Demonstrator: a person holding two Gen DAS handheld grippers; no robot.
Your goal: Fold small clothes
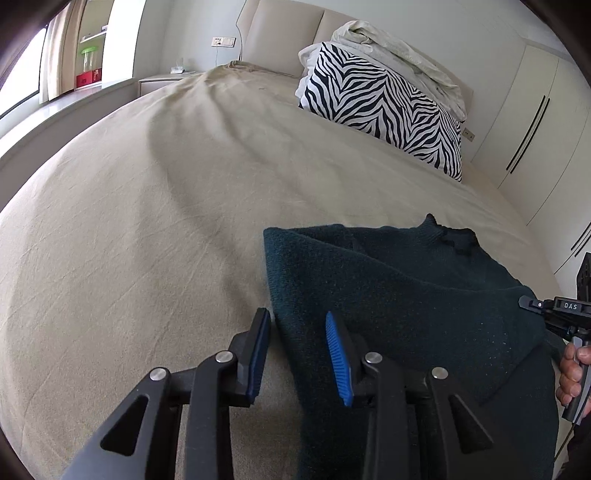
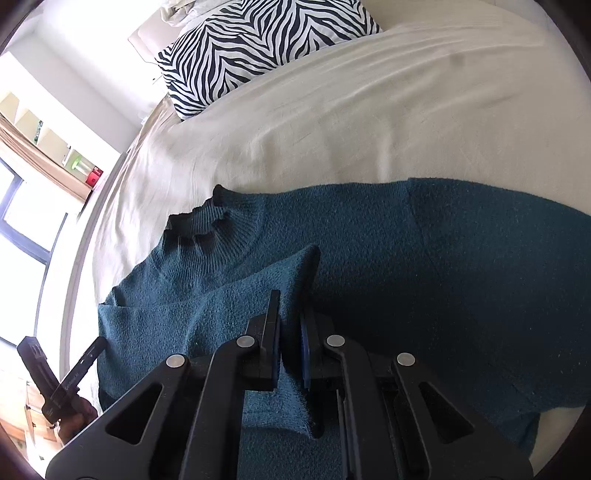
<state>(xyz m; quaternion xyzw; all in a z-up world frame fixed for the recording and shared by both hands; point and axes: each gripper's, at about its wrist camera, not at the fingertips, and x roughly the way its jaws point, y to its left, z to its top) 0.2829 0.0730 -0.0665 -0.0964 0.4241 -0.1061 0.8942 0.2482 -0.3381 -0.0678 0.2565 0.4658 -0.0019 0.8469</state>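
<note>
A home bedroom — a wide bed with a beige sheet, a zebra-striped pillow at the far padded headboard, white wardrobe doors on the right.

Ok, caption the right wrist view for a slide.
Right gripper shut on a folded-over flap of the teal sweater spread on the bed.

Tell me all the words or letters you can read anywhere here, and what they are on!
"DAS": white letters on the right gripper, seen from the left wrist view.
Printing on the left gripper's side bar, right wrist view: too small and blurred to read.
Red box by the window: unreadable.
</note>
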